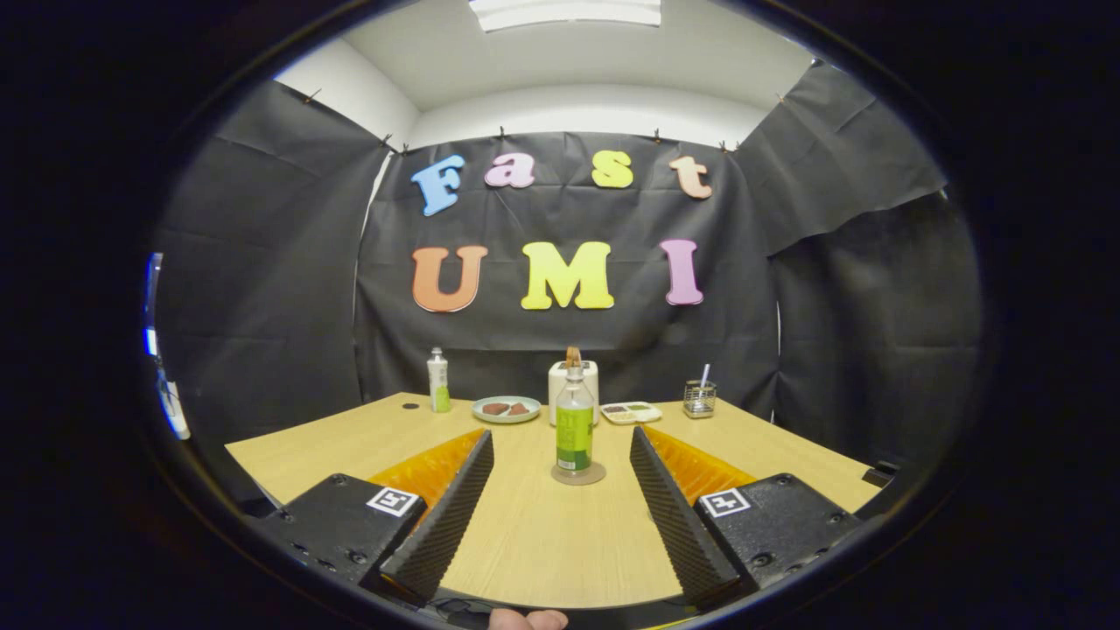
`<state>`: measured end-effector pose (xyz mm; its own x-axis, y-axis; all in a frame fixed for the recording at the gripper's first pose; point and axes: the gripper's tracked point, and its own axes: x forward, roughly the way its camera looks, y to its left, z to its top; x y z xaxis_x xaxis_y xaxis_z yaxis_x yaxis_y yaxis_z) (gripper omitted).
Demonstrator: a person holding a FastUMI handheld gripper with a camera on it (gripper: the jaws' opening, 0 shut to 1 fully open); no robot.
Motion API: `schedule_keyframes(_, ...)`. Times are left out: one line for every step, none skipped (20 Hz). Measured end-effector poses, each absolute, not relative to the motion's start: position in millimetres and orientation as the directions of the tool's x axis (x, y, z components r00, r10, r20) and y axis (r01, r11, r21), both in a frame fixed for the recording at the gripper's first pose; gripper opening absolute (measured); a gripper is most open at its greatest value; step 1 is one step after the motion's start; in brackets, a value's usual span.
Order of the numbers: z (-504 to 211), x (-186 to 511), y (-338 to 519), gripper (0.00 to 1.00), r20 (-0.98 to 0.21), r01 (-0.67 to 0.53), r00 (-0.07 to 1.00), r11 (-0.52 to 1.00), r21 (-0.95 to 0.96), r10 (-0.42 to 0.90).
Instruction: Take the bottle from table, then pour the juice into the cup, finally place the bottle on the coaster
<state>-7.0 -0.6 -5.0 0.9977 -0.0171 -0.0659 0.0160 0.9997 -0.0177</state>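
Observation:
A clear bottle [574, 429] with a green label and a grey cap stands upright on a round coaster [578, 475] in the middle of the wooden table [534, 534]. My gripper [560, 435] is open, its two black ribbed fingers [455, 507] spread wide. The bottle stands in line with the gap near the fingertips and touches neither finger. A small clear cup [699, 399] with a stick in it stands far back on the right, beyond the right finger.
Along the table's back edge stand a white and green bottle [437, 380], a plate [506, 409] with brown pieces, a white toaster-like box [573, 378] right behind the bottle, and a white snack tray [630, 412]. A person's fingertip [528, 619] shows below the gripper.

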Motion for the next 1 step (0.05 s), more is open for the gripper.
schedule_keyframes(-3.5, -6.7, -0.2, 1.0, -0.064, 0.015, 0.998, 1.0, -0.019, -0.016)
